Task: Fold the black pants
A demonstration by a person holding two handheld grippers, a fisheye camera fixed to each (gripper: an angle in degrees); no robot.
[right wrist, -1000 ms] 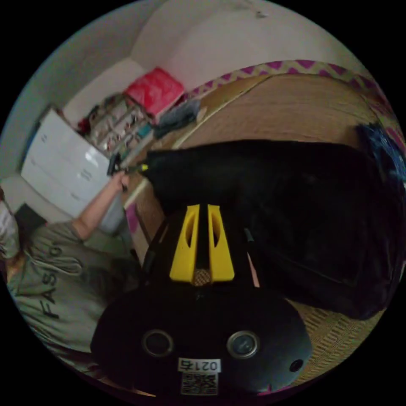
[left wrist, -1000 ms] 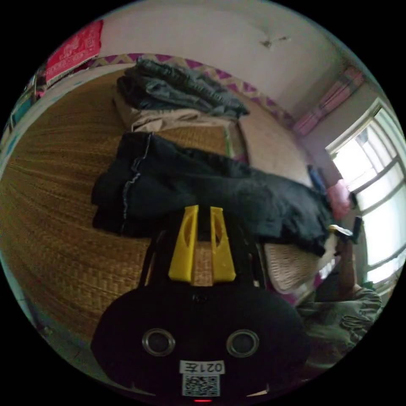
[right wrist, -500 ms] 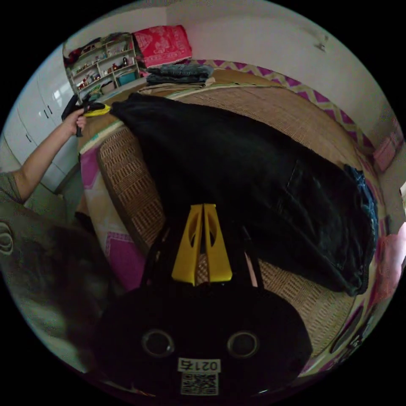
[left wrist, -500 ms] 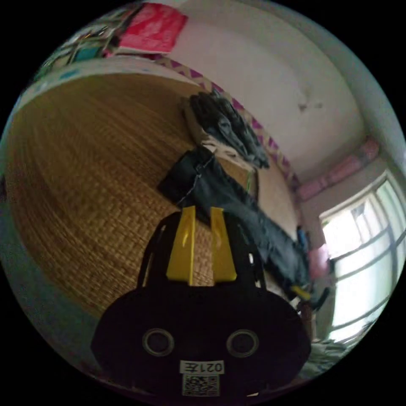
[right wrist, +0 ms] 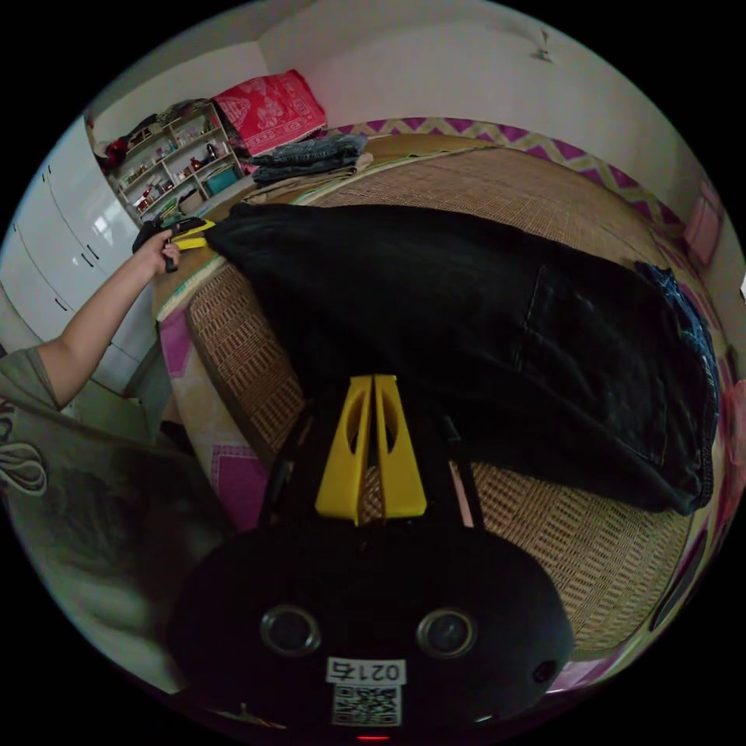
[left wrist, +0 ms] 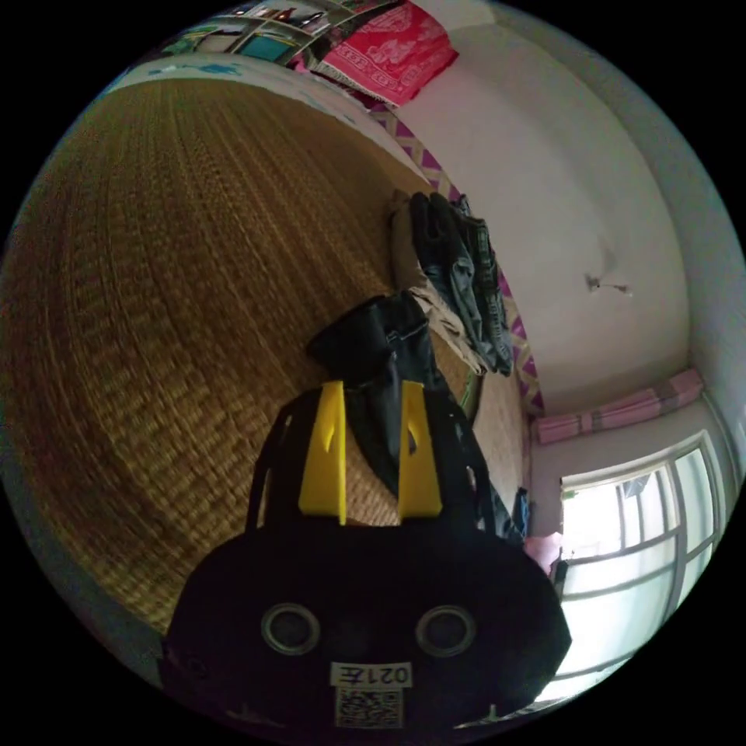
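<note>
The black pants point(right wrist: 466, 311) lie stretched out long across the woven mat point(right wrist: 505, 179) of a bed. My right gripper point(right wrist: 374, 378) is shut, its jaw tips pinching the near edge of the pants close to the waist end. At the far leg end a hand holds my left gripper point(right wrist: 186, 231) against the hem. In the left gripper view the pants point(left wrist: 381, 342) run away as a narrow strip. My left gripper point(left wrist: 371, 385) stands open, and the leg cloth lies loose in the gap between its jaws.
A stack of folded clothes point(left wrist: 451, 272) sits on the mat near the wall. A red cloth point(right wrist: 268, 109), a shelf point(right wrist: 171, 167) and white cabinets point(right wrist: 54, 256) stand beyond the bed. A blue garment point(right wrist: 691, 311) lies beside the waist. The person's arm point(right wrist: 93, 326) reaches along the bed edge.
The pants have been drawn out long and lowered onto the mat. My left gripper's jaws have spread apart around the hem. My right gripper's jaws stand closer together than a second ago.
</note>
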